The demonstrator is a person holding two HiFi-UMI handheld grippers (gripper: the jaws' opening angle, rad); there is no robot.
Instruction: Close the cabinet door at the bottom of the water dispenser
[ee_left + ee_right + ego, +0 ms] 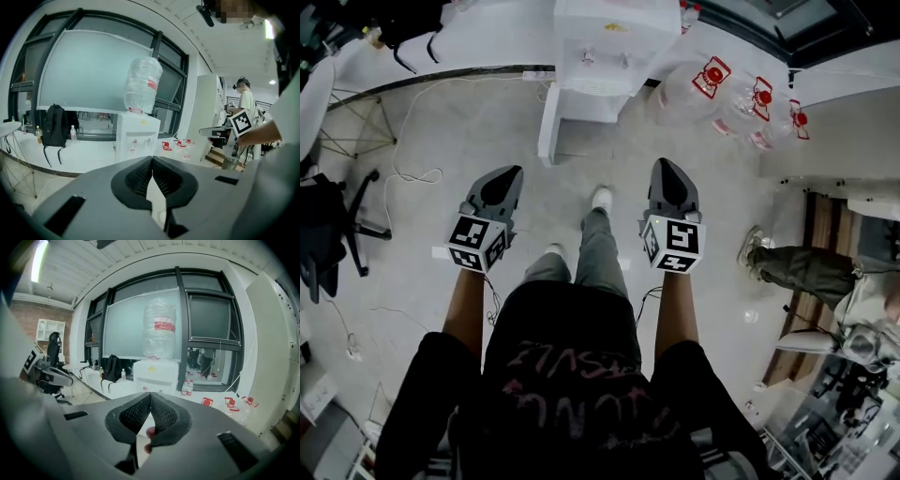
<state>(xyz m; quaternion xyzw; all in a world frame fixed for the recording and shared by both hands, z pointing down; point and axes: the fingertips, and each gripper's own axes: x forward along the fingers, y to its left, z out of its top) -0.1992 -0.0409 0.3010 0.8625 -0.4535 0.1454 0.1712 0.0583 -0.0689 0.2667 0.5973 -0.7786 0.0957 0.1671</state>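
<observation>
The white water dispenser (pixel 605 47) stands against the far wall with a big clear bottle (pixel 143 84) on top. Its bottom cabinet door (pixel 548 122) is swung open towards me on the dispenser's left side. My left gripper (pixel 513 172) and right gripper (pixel 664 165) hang side by side over the floor, well short of the dispenser, both pointing at it. Each is shut with nothing between its jaws: the left gripper view shows the left gripper (pixel 152 159) tips touching. The right gripper (pixel 150 394) tips also meet. The dispenser (pixel 157 373) sits straight ahead of them.
Several empty water bottles (pixel 731 94) lie on the floor right of the dispenser. A black office chair (pixel 328 234) and loose cables (pixel 412 173) are at the left. Another person (pixel 806 267) sits at the right. A backpack (pixel 55 125) rests on the window ledge.
</observation>
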